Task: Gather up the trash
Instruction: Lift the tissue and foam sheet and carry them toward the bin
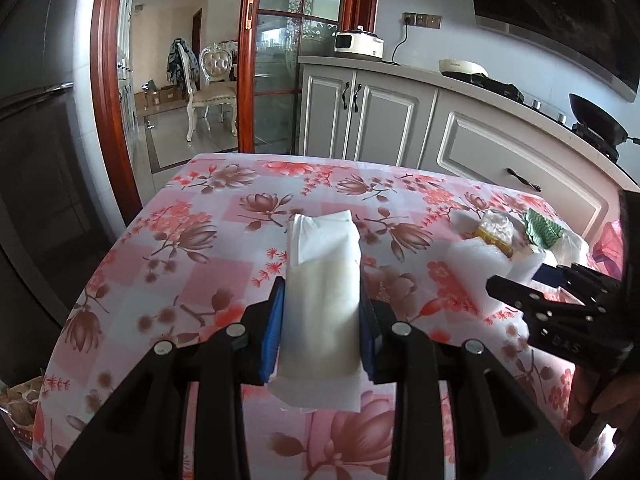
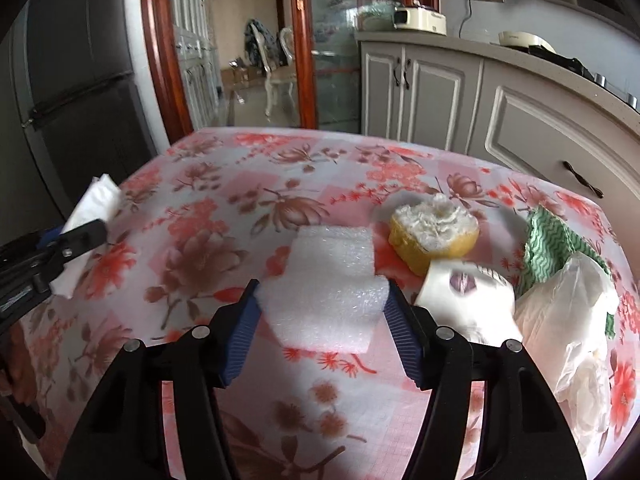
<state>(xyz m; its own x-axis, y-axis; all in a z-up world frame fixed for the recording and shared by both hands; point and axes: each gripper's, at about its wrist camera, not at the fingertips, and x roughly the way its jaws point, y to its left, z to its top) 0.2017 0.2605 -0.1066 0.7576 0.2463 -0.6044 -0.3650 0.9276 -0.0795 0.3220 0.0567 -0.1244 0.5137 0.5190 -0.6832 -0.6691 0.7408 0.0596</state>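
My left gripper (image 1: 322, 292) is shut on a folded white tissue (image 1: 320, 248), held above the flowered tablecloth (image 1: 192, 248). In the right wrist view that gripper (image 2: 80, 236) and the tissue (image 2: 96, 204) show at the far left. My right gripper (image 2: 322, 288) has its blue pads against both sides of a white foam piece (image 2: 332, 276) lying on the cloth. From the left wrist view the right gripper (image 1: 528, 276) sits at the right edge by the foam (image 1: 476, 264). Beyond the foam lie a yellow peel with white pith (image 2: 434, 236), a tipped paper cup (image 2: 468, 304), a green wavy wrapper (image 2: 548, 248) and a white plastic bag (image 2: 572, 328).
Grey cabinets (image 1: 384, 120) and a counter with a cooker and a black pan (image 1: 596, 120) run behind the table on the right. A dark fridge (image 2: 80, 112) stands at the left. A wood-framed doorway (image 1: 180, 92) opens behind. Something brown shows below the table's left edge (image 1: 20, 404).
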